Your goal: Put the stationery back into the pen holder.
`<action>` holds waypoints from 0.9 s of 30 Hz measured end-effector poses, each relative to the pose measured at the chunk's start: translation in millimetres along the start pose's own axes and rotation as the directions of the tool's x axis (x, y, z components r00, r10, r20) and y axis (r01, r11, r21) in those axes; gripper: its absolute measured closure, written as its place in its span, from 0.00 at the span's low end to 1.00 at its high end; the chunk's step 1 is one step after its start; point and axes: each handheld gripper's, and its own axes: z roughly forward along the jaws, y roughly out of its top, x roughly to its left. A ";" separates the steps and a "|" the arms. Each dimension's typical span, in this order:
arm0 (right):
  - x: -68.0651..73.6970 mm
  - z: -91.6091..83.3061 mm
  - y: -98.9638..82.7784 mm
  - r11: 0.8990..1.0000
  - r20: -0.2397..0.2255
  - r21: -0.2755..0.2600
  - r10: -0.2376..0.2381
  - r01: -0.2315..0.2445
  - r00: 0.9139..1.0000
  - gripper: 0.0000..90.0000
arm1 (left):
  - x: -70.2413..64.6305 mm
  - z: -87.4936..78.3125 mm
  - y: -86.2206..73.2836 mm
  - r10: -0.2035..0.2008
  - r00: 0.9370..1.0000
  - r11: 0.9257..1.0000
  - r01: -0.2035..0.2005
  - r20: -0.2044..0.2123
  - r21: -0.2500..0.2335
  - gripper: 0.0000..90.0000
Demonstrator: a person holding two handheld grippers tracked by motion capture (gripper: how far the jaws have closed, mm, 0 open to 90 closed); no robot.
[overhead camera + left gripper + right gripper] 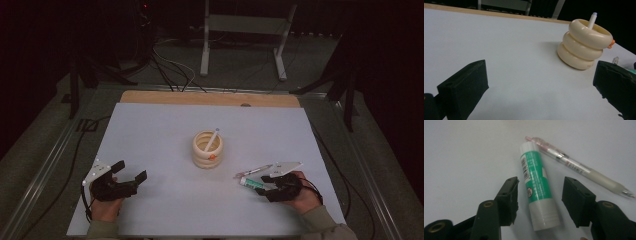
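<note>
A: Where the right tool (539, 195) is lowered over the bench (160, 130), what is found between its jaws?

B: A glue stick (536, 185) is straddled, lying flat; the pads are not yet pressed on it, so nothing is gripped. A pen (579, 166) is laid just beside it.

A: And the left tool (131, 173)?

B: It is held released, jaws wide apart. Farther off, a cream ringed holder (207, 150) is stood mid-bench, one pen (212, 137) inside.
</note>
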 end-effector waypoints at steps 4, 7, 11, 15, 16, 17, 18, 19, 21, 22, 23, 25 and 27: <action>-1.1 7.6 -2.6 0.998 -0.030 0.055 -0.026 0.028 0.999 0.72 | 1.0 -0.6 0.2 -0.025 1.000 1.000 0.025 0.015 -0.013 0.00; -1.1 6.8 -3.2 0.996 -0.095 0.078 -0.023 0.031 0.995 0.73 | 2.7 -1.9 0.4 -0.033 0.999 0.999 0.033 0.016 -0.021 0.00; 2.5 4.4 -4.7 0.997 -0.120 0.070 -0.023 0.032 0.993 0.73 | 4.8 -2.3 -0.2 -0.047 0.999 0.999 0.047 0.011 -0.023 0.00; 1.9 0.4 -4.2 0.999 -0.133 0.036 0.000 0.005 0.991 0.73 | 4.5 -2.1 -0.1 -0.043 0.999 0.999 0.044 0.012 -0.022 0.00; 1.4 -0.6 -4.1 1.000 -0.136 0.030 0.007 -0.003 0.991 0.73 | 4.4 -2.0 -0.1 -0.044 0.999 0.999 0.044 0.013 -0.020 0.00; 0.9 -1.6 -4.0 1.000 -0.136 0.024 0.013 -0.010 0.991 0.73 | 4.3 -1.8 -0.2 -0.044 0.999 0.999 0.044 0.013 -0.020 0.00; 0.3 -2.7 -3.9 1.000 -0.137 0.014 0.015 -0.013 0.990 0.73 | 4.3 -1.7 -0.2 -0.043 0.999 0.999 0.043 0.012 -0.019 0.00; 0.1 -3.8 -3.7 1.000 -0.138 0.008 0.023 -0.022 0.990 0.73 | 4.3 -1.7 -0.2 -0.043 0.999 0.999 0.043 0.012 -0.018 0.00; -0.6 -5.9 -3.5 0.999 -0.135 -0.009 0.031 -0.032 0.990 0.73 | 4.3 -1.4 -0.2 -0.042 0.999 0.999 0.042 0.011 -0.017 0.00; -1.2 -7.0 -3.5 0.999 -0.136 -0.019 0.037 -0.040 0.990 0.73 | 4.4 -1.4 -0.3 -0.040 0.999 0.999 0.041 0.011 -0.015 0.00; -2.1 -8.0 -3.4 0.998 -0.138 -0.028 0.043 -0.048 0.989 0.73 | 4.4 -1.2 -0.4 -0.040 0.999 0.999 0.040 0.011 -0.015 0.00; -2.8 -8.9 -3.4 0.998 -0.136 -0.034 0.049 -0.054 0.989 0.73 | 4.4 -1.0 -0.4 -0.039 0.999 0.999 0.039 0.011 -0.014 0.00; -3.6 -10.8 -3.0 0.997 -0.138 -0.042 0.063 -0.070 0.988 0.73 | 3.9 -0.2 -0.7 -0.040 0.999 0.999 0.040 0.012 -0.012 0.00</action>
